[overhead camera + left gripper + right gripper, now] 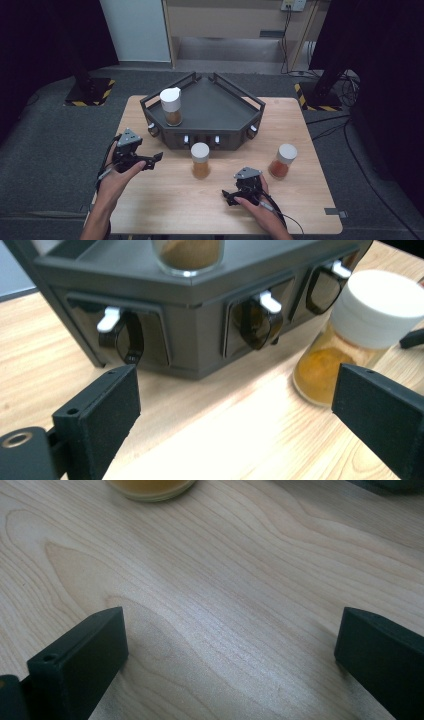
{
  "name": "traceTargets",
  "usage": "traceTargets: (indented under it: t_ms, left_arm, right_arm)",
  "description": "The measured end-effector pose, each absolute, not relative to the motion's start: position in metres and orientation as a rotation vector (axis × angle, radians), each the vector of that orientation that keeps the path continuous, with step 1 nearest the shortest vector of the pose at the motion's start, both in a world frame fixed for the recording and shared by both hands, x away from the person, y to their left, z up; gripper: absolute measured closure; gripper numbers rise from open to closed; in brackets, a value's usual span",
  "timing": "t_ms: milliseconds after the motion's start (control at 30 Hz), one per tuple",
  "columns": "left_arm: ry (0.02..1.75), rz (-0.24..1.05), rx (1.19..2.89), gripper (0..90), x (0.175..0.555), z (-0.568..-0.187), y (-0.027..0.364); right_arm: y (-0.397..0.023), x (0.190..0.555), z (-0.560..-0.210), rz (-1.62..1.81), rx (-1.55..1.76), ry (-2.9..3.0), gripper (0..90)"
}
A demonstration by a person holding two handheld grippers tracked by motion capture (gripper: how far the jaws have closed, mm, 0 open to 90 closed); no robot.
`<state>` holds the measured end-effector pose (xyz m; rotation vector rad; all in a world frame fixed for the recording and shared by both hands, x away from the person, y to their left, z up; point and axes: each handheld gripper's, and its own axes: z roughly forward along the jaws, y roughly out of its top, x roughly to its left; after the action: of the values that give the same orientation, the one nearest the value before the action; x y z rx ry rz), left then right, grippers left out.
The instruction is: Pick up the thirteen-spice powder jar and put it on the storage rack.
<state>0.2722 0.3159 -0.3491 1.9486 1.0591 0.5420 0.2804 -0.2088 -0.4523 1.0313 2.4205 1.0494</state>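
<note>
A pale wooden table (165,200) stands on grey carpet. At its far middle sits a dark, wedge-shaped rack (220,107) with low rails, its flat front toward me; small dark hooks with white tabs (265,302) line that front, probably for hanging tools.

Three spice jars with white caps are out. One jar (171,106), brown powder inside, already stands on the rack's left side. A second, the middle jar (200,160), stands on the table just in front of the rack, and it looks like my next pick: clear glass, orange-yellow powder filling roughly the lower half, a ribbed white cap. A third jar (282,161), reddish powder, stands to the right, well apart from it.

My left gripper (150,161) hangs above the table's left side, angled toward the middle jar. Its jaws are wide apart and hold nothing; in the left gripper view the jar sits near the right jaw, not yet between the two, so I judge this an approach.

My right gripper (229,196) rests low near the front edge, jaws spread wide and empty over bare wood, seemingly parked while the left works.
</note>
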Motion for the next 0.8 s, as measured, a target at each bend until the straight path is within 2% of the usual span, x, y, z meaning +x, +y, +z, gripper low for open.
traceTargets:
  t_ms: [800]
  left_arm:
    - [1.137, 0.505, 1.968, 4.0, 0.245, -0.393, 0.324]
  right_arm:
    - [-0.209, 0.280, -0.453, 1.051, 1.031, 2.419, 0.8]
